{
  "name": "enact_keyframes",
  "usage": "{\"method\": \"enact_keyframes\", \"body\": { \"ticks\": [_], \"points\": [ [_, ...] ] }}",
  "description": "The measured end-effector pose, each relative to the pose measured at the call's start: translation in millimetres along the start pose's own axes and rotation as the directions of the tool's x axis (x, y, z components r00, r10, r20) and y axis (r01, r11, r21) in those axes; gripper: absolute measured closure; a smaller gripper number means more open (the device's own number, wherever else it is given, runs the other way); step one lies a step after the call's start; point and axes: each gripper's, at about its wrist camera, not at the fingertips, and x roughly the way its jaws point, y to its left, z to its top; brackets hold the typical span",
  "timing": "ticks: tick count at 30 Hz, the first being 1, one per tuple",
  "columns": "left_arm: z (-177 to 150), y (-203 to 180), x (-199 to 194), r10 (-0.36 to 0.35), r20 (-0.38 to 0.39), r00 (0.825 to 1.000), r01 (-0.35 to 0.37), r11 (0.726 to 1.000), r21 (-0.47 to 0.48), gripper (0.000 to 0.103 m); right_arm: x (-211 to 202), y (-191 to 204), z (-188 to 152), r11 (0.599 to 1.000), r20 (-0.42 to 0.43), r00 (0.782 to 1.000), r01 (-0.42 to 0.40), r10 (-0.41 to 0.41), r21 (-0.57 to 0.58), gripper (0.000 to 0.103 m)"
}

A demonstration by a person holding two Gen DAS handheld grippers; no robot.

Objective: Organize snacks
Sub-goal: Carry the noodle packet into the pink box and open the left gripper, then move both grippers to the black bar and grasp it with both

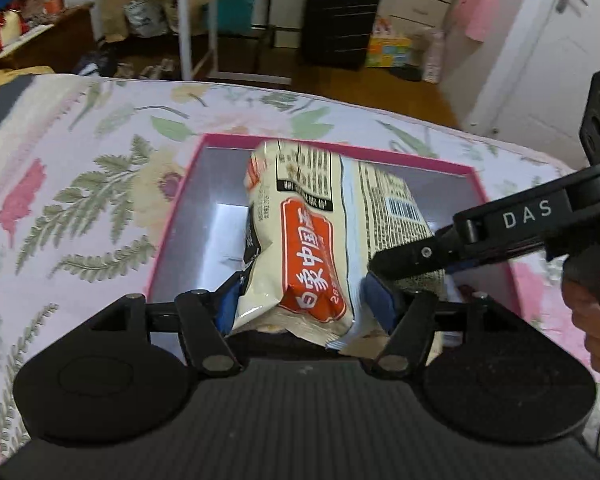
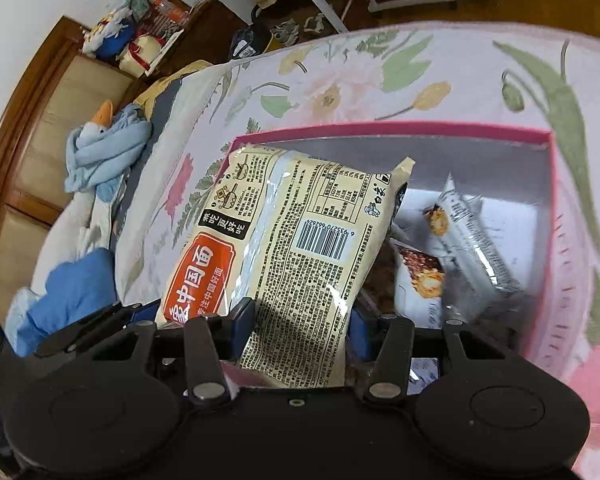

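Note:
A cream noodle packet [image 1: 316, 236] with an orange label is held over the pink-rimmed box [image 1: 332, 148] on the flowered bed. My left gripper [image 1: 306, 304] is shut on the packet's near end, blue pads on both sides. My right gripper [image 2: 296, 320] is also shut on the same packet [image 2: 284, 232], and its black fingers [image 1: 412, 258] reach in from the right in the left wrist view. Inside the box [image 2: 380, 130] lie a silver snack bar [image 2: 472, 236] and a white snack packet [image 2: 416, 280] beside it.
The flowered bedspread [image 1: 80, 168] surrounds the box. A blue cloth and duck toy [image 2: 104, 144] lie at the bed's far left by the wooden headboard [image 2: 32, 92]. Beyond the bed stand a black suitcase [image 1: 340, 16], a white table frame [image 1: 192, 28] and a door [image 1: 548, 40].

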Motion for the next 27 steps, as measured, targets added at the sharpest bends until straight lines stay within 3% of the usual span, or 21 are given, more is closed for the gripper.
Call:
{"method": "enact_keyframes", "body": {
  "ticks": [2, 4, 6, 8, 15, 20, 24, 27],
  "points": [
    [-1.2, -0.1, 2.6, 0.012, -0.007, 1.0, -0.012, 1.0, -0.01, 0.037, 3.3, -3.4, -1.3, 1.0, -0.015, 1.0, -0.002, 0.002, 0.015, 0.047],
    [-5.1, -7.7, -0.1, 0.088, 0.025, 0.996, -0.088, 0.996, 0.019, 0.037, -3.2, -3.1, -5.1, 1.0, -0.013, 1.0, 0.008, -0.008, -0.002, 0.046],
    [-8.6, -20.7, -7.0, 0.187, 0.086, 0.979, -0.194, 0.977, 0.084, 0.036, -19.8, -0.8, -9.5, 0.999, 0.011, 1.0, 0.008, -0.008, -0.037, 0.043],
    [-9.3, -29.5, -12.3, 0.204, 0.109, 0.973, -0.217, 0.969, 0.12, 0.036, -40.2, 1.0, -13.2, 0.997, 0.03, 0.999, 0.025, -0.022, -0.075, 0.04],
    [-9.5, -73.2, -44.9, 0.078, 0.088, 0.993, -0.094, 0.977, 0.189, 0.036, -124.9, -7.9, -41.1, 0.972, 0.06, 0.987, 0.155, -0.146, -0.175, 0.04],
    [-8.0, -127.2, -63.9, -0.006, 0.1, 0.995, -0.023, 0.958, 0.287, 0.036, -183.3, -34.6, -64.1, 0.959, 0.079, 0.97, 0.239, -0.229, -0.152, 0.04],
    [-7.2, -173.7, -67.4, -0.091, 0.077, 0.993, 0.06, 0.94, 0.336, 0.036, -229.7, -68.7, -82.6, 0.95, 0.135, 0.949, 0.299, -0.286, -0.089, 0.04],
    [-5.8, -205.2, -61.2, -0.139, 0.043, 0.989, 0.116, 0.934, 0.337, 0.036, -261.2, -96.4, -93.7, 0.952, 0.242, 0.933, 0.294, -0.267, -0.085, 0.036]
  ]
}}
